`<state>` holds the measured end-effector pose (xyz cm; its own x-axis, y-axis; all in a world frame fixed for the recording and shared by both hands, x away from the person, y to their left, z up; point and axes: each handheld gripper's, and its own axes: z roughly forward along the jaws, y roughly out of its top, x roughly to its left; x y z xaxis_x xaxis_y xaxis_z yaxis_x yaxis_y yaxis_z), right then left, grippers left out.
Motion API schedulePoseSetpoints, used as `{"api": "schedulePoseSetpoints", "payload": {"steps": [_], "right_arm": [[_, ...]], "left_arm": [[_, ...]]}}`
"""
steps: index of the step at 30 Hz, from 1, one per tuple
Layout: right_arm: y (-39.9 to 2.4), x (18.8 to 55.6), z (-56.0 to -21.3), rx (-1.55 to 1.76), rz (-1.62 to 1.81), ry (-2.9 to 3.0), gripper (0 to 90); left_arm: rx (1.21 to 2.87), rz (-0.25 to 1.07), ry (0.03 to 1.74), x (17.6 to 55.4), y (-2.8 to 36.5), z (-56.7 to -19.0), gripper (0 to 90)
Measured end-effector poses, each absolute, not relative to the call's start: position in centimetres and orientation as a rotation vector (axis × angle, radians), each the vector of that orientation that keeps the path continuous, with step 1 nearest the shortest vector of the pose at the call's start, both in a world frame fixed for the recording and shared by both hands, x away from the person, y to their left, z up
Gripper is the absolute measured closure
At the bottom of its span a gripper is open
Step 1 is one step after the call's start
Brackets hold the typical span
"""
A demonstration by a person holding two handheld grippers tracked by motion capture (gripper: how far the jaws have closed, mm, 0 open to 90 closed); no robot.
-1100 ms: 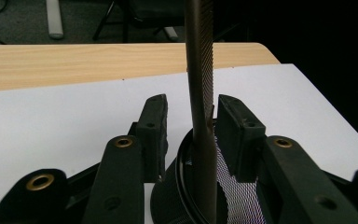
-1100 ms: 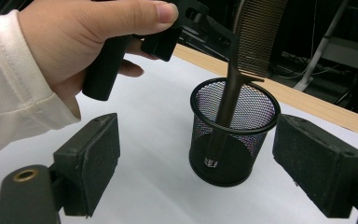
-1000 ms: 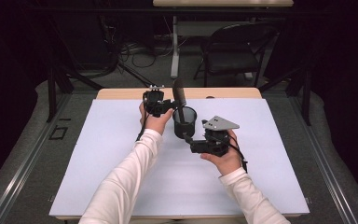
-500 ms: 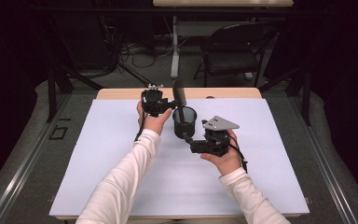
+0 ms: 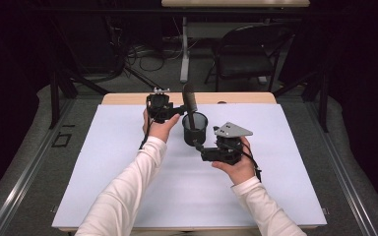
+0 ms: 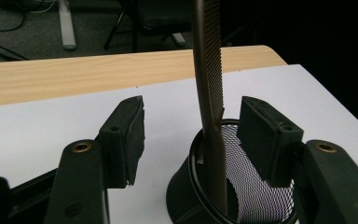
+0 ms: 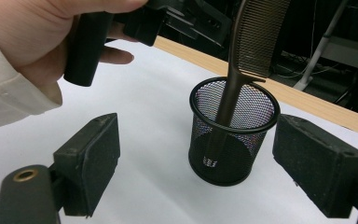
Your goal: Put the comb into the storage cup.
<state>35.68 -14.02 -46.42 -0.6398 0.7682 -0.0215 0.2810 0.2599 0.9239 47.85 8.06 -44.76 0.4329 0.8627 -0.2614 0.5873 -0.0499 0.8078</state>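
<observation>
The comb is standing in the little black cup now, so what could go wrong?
The comb leans on the rim of the mesh cup, with most of its length sticking out above. It might tip the light cup over. The left gripper has just been opening, and its pads stand close on both sides of the comb without pressing it. Pulling away carelessly could snag the teeth and knock the comb out.

Even overhead light brightens the white tabletop (image 5: pixel 128 162); the surrounding room stays dim. Shadows are soft, glare slight, near gripper jaws mildly blurred.
</observation>
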Motion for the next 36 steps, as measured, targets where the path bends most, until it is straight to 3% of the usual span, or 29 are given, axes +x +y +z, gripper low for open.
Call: {"api": "schedulePoseSetpoints", "payload": {"steps": [15, 21, 36], "right_arm": [[-14.0, 35.7, -46.5, 0.949, 1.361, 2.063, 14.9], [-14.0, 35.7, -46.4, 0.949, 1.362, 2.061, 14.9], [-14.2, 35.7, -46.3, 0.950, 1.364, 2.058, 14.9]], "left_arm": [[1.780, 0.445, 1.165, 46.5, 7.8, -43.4, 38.8], [1.795, 0.411, 1.149, 46.0, 8.0, -43.2, 36.8], [1.835, 0.418, 1.021, 44.0, 9.0, -42.2, 24.1]]}}
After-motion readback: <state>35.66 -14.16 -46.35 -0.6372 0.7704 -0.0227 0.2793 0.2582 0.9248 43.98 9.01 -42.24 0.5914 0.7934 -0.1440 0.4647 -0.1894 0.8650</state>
